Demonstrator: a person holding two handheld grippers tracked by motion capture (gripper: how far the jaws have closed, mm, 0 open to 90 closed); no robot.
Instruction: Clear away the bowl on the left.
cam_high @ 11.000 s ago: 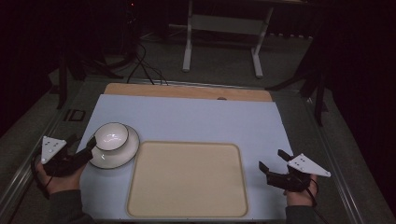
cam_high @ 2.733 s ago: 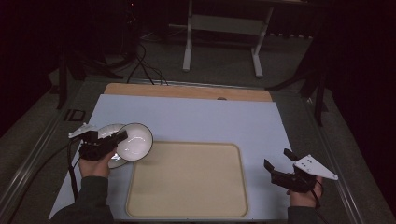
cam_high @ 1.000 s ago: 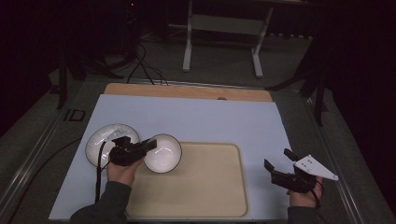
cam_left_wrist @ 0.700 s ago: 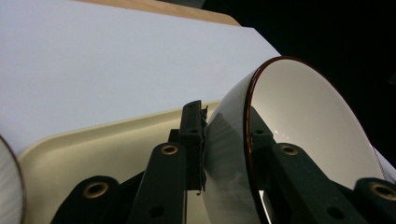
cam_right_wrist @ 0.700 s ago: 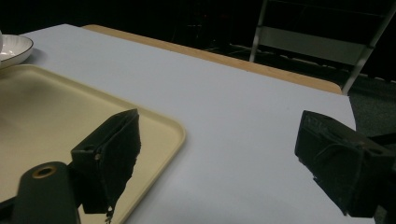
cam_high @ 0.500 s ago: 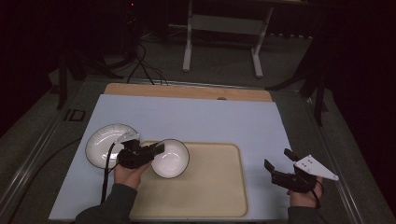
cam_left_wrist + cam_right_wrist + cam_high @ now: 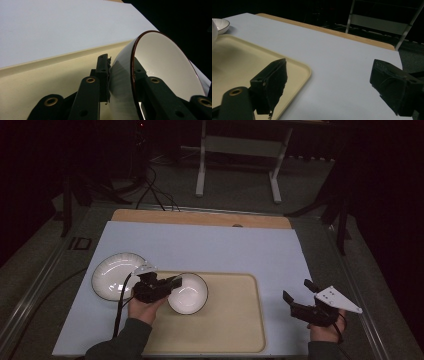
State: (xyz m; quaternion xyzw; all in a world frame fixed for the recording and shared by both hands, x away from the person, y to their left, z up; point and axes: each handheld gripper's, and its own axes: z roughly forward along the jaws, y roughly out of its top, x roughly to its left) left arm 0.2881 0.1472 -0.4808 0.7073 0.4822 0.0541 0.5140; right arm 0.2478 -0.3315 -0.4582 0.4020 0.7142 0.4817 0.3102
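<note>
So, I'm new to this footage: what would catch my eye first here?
The white bowl, pinched by its rim in the left gripper and hanging over the left end of the cream tray. Next, the white plate lying on the blue mat left of the tray. At the right edge, the right gripper waits open, holding nothing.
</note>
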